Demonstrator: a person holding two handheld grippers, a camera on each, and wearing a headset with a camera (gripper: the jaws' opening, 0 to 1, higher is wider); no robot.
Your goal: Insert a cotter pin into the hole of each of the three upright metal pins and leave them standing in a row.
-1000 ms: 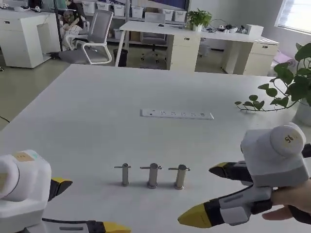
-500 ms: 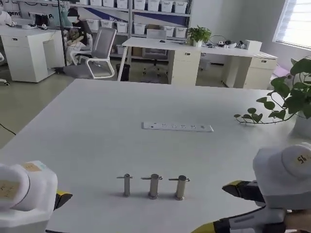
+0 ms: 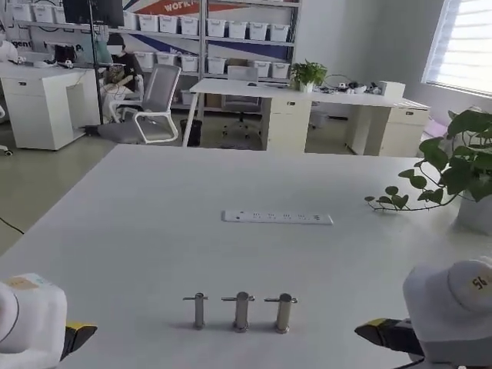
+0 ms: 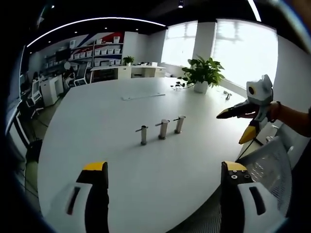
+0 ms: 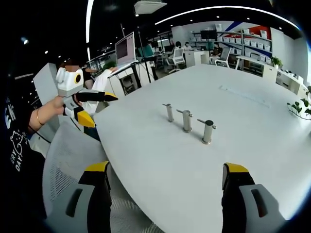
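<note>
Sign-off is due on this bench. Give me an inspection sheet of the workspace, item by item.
Surface: white table, no marks seen.
Job's things: three metal pins upright in a row, a cotter pin through each top.
Clutter: power strip lying flat beyond the row; potted plant at the right edge.
Grippers: left gripper and right gripper both open, empty, apart from the pins.
Cables: nothing seen.
Surroundings: desks, office chair, shelves of bins behind.
</note>
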